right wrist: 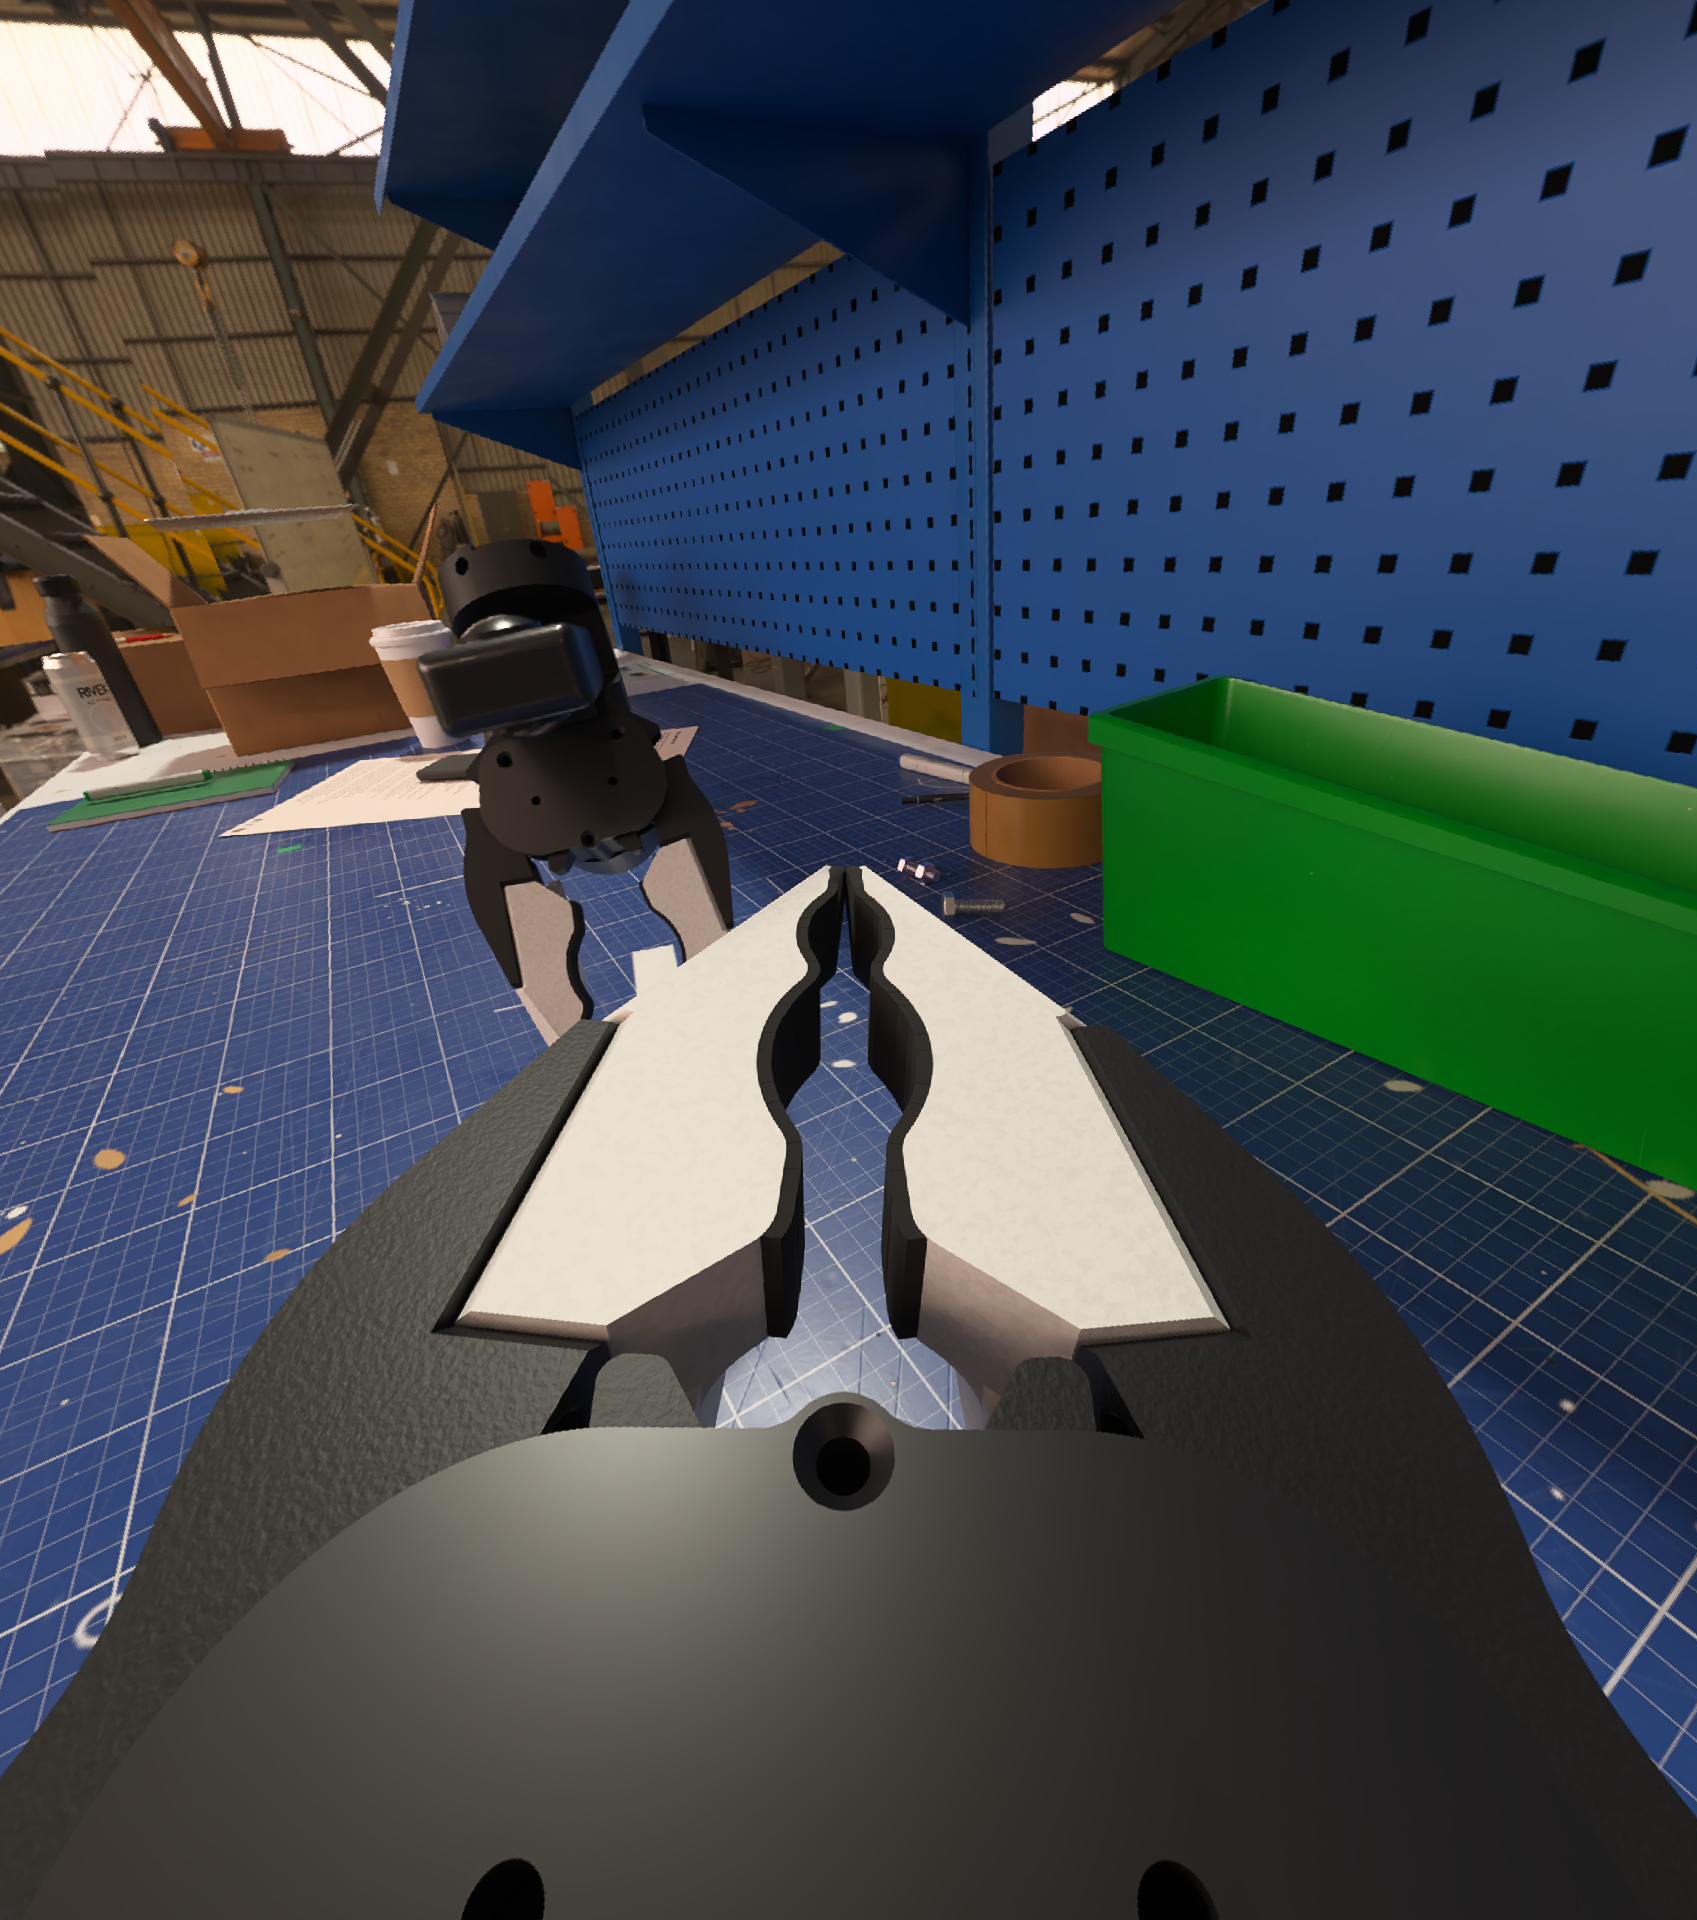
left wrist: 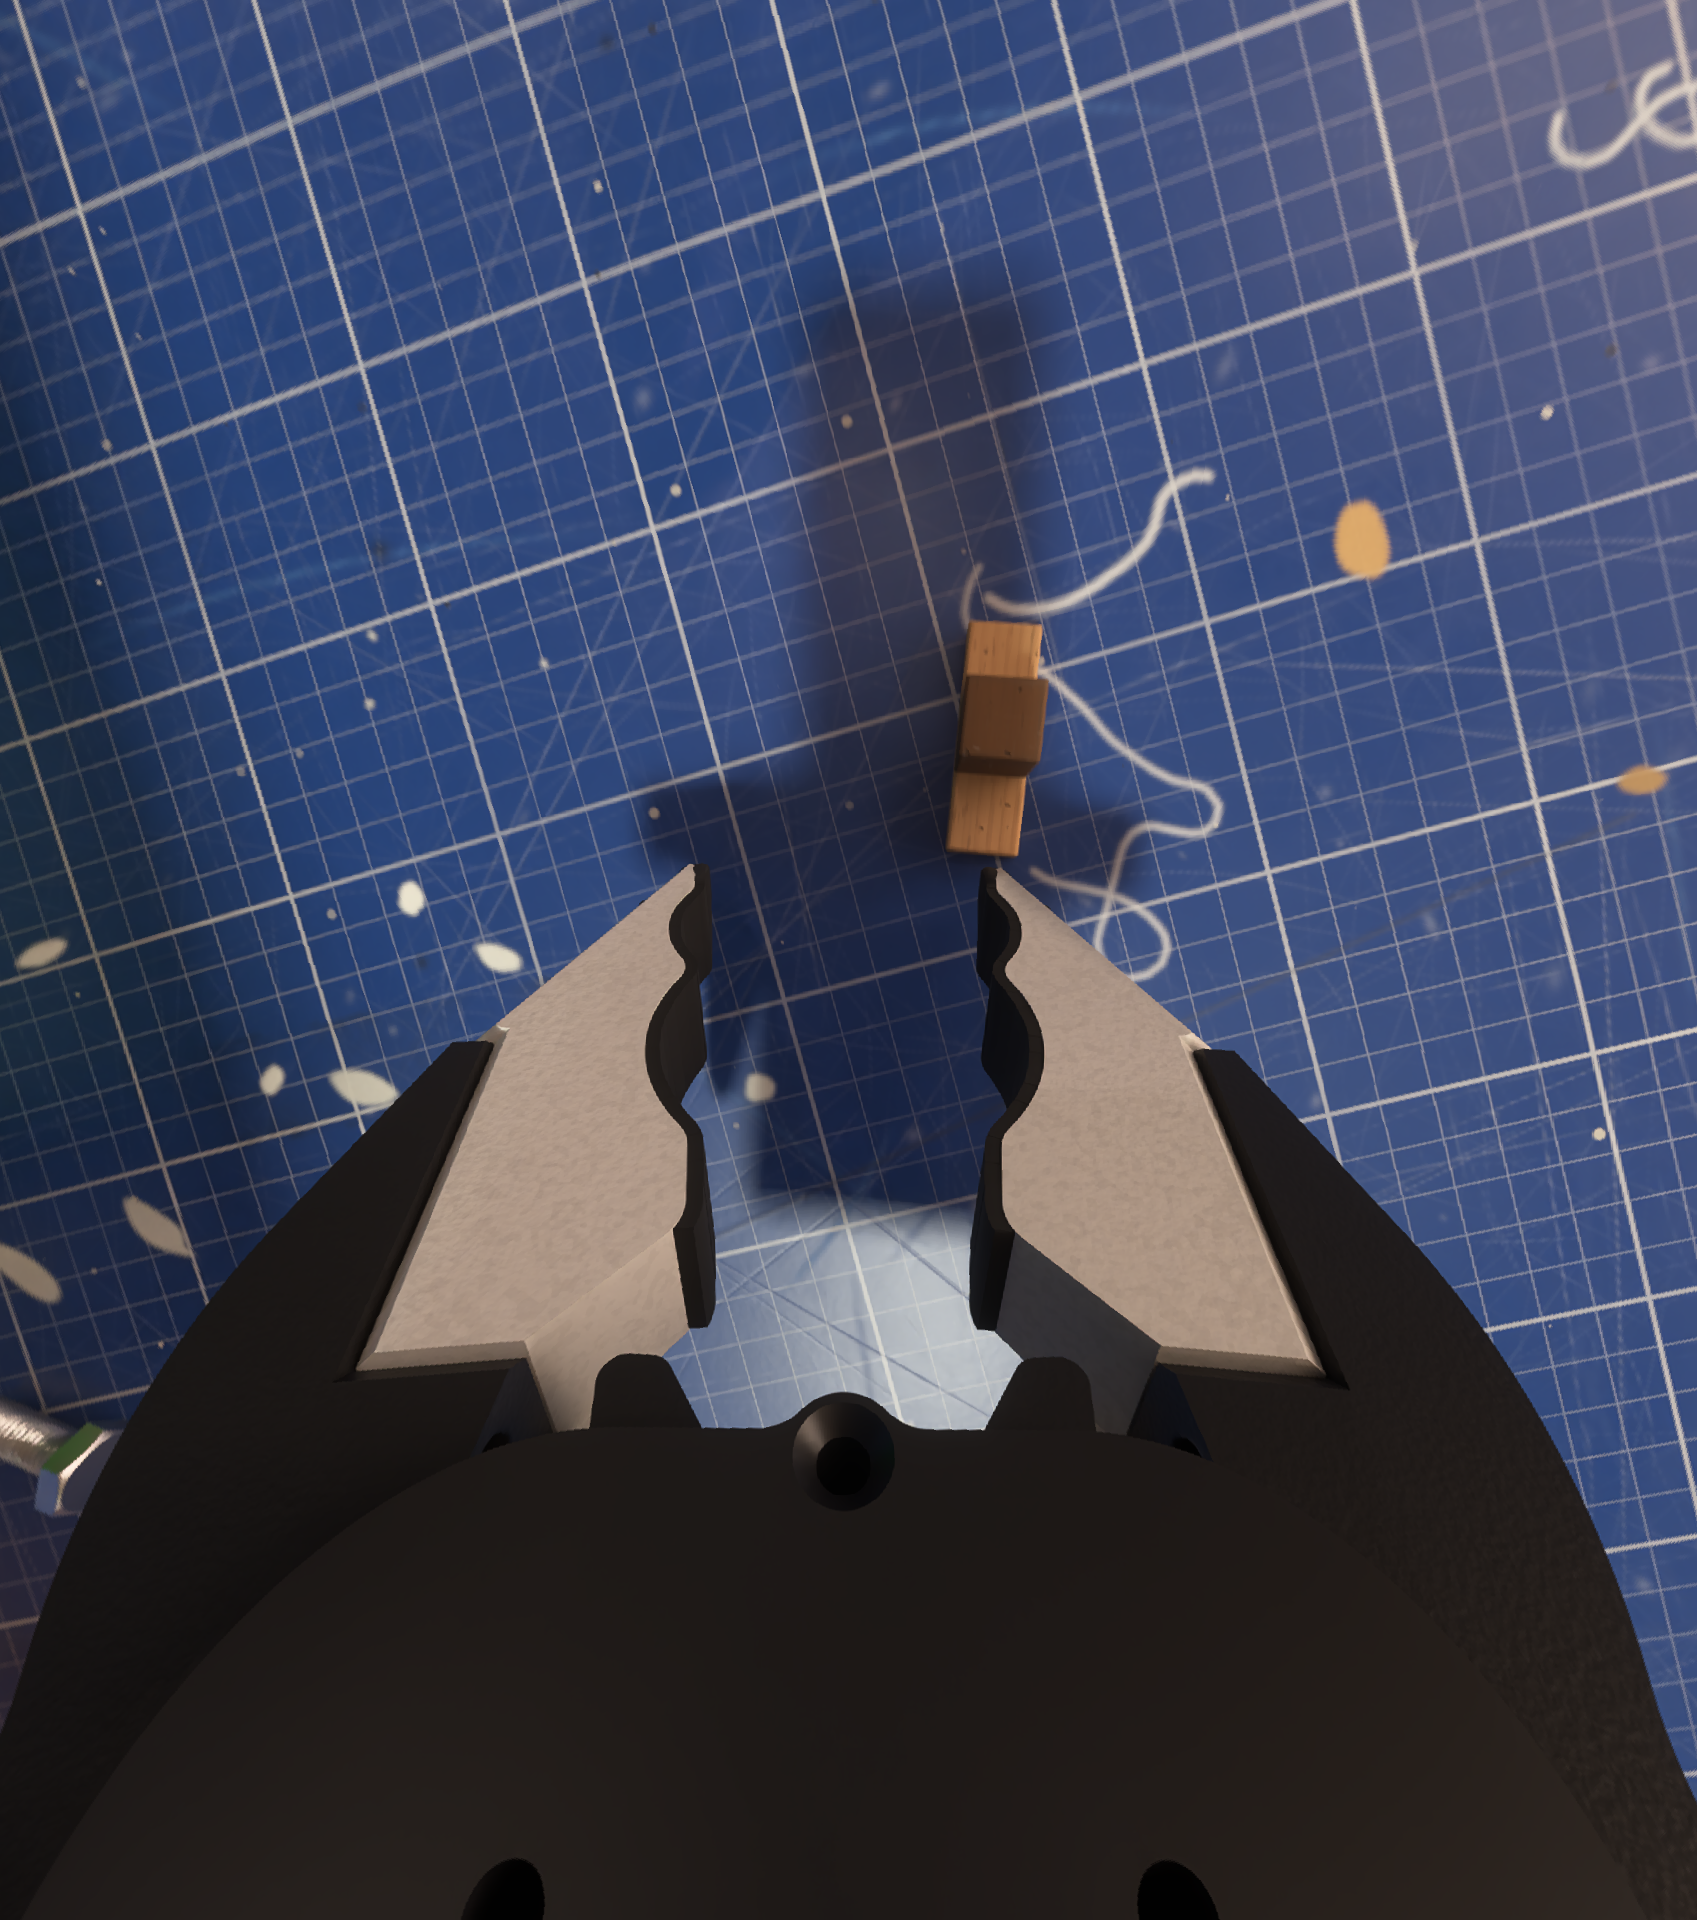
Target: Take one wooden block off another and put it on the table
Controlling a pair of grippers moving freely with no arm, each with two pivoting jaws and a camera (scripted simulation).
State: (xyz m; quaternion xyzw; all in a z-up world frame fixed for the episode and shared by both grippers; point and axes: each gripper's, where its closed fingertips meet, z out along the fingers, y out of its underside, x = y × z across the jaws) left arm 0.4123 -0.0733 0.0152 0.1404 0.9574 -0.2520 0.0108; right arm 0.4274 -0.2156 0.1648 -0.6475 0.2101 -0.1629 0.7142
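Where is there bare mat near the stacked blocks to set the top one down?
Left of the wooden blocks, the cutting mat is bare past the left tool. Right of them it's cluttered: white string and tan spots.

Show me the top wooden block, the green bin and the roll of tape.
top wooden block [left wrist: 1003, 717], left wrist view, its upper face.
green bin [right wrist: 1426, 914], right wrist view, its front wall.
roll of tape [right wrist: 1031, 821], right wrist view, its outer side.

Industrial workshop: a workbench covered by a blue gridded cutting mat [right wrist: 200, 1039], backed by a blue pegboard [right wrist: 1343, 416] with shelf [right wrist: 678, 208]. Green bin [right wrist: 1446, 883], tape roll [right wrist: 1031, 810], loose bolt [left wrist: 33, 1449], cardboard boxes [right wrist: 293, 665]; warehouse hall behind.
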